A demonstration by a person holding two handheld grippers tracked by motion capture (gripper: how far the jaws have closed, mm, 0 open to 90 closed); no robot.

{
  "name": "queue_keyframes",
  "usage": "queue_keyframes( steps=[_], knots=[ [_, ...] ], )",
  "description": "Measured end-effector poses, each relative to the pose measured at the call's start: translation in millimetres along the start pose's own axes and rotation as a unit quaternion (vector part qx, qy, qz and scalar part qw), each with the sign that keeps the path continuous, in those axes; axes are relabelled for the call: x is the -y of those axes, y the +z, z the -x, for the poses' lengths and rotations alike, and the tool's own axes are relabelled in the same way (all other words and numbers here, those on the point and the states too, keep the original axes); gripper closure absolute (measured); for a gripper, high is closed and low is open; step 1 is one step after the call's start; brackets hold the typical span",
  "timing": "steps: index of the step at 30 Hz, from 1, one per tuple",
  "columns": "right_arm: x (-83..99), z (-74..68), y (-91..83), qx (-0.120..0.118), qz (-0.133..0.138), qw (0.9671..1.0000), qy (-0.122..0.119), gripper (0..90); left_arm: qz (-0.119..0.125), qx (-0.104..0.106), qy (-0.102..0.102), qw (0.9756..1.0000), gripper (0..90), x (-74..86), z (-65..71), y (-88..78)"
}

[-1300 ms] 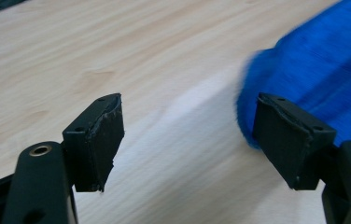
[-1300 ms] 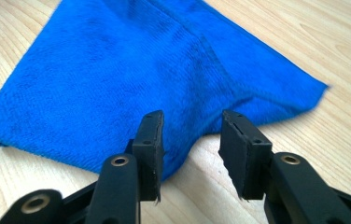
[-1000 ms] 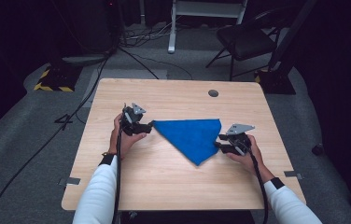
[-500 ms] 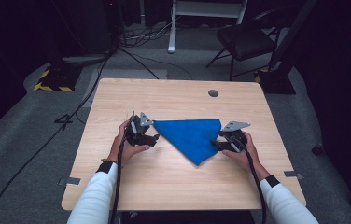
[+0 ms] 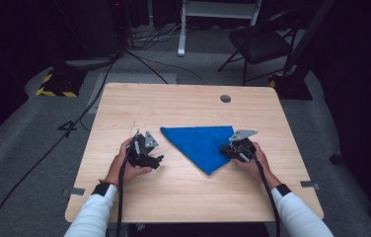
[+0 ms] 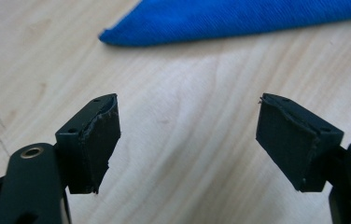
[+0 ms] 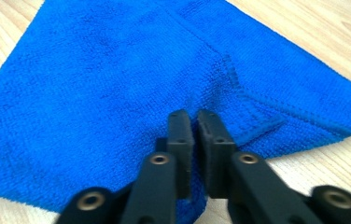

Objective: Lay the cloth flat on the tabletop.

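A blue cloth [image 5: 198, 143] folded into a triangle lies flat in the middle of the wooden table [image 5: 183, 197]. My right gripper [image 5: 226, 150] is at the cloth's right edge. Its jaws have just been closing and now stand almost together, with a pinch of the blue cloth [image 7: 94, 93] between the pads [image 7: 180, 135]. My left gripper [image 5: 158, 159] sits left of the cloth, low over bare wood. In the left gripper view my left gripper [image 6: 187, 135] is open with nothing between its jaws, and the cloth's left corner [image 6: 239, 18] lies just ahead of them.
A round cable hole [image 5: 225, 98] sits near the table's far edge. Beyond the table stand a black chair [image 5: 260, 42], a white stand [image 5: 183, 29] and cables on the grey floor. A person's two hands and white sleeves reach in from the near edge.
My left gripper has slid toward the near side of the table, staying left of the cloth. My right gripper has stayed at the cloth's right edge and its jaws have shut.
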State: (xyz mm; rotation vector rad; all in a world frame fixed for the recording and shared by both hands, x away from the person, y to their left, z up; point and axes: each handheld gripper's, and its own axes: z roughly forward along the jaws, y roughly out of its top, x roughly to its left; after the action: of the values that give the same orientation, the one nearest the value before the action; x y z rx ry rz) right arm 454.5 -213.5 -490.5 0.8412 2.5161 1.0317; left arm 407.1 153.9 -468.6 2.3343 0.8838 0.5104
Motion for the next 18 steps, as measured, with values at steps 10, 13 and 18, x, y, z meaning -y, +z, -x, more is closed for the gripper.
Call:
queue_keyframes(
  steps=[10,13,18],
  knots=[
    [-15.7,-21.2,-21.6,-0.001,0.054,0.9974,-0.049,89.5,0.01,-0.002,-0.001,0.9999,21.7,4.0,2.6,-10.7],
    [-24.7,-38.4,-29.5,-0.025,0.078,0.9942,-0.07,89.5,0.016,-0.005,-0.004,0.9999,21.7,6.2,2.7,-15.9],
    [-35.6,-72.0,-29.5,-0.068,0.081,0.9877,-0.116,89.5,0.017,-0.011,-0.005,0.9998,21.4,12.7,2.4,-23.8]
  ],
)
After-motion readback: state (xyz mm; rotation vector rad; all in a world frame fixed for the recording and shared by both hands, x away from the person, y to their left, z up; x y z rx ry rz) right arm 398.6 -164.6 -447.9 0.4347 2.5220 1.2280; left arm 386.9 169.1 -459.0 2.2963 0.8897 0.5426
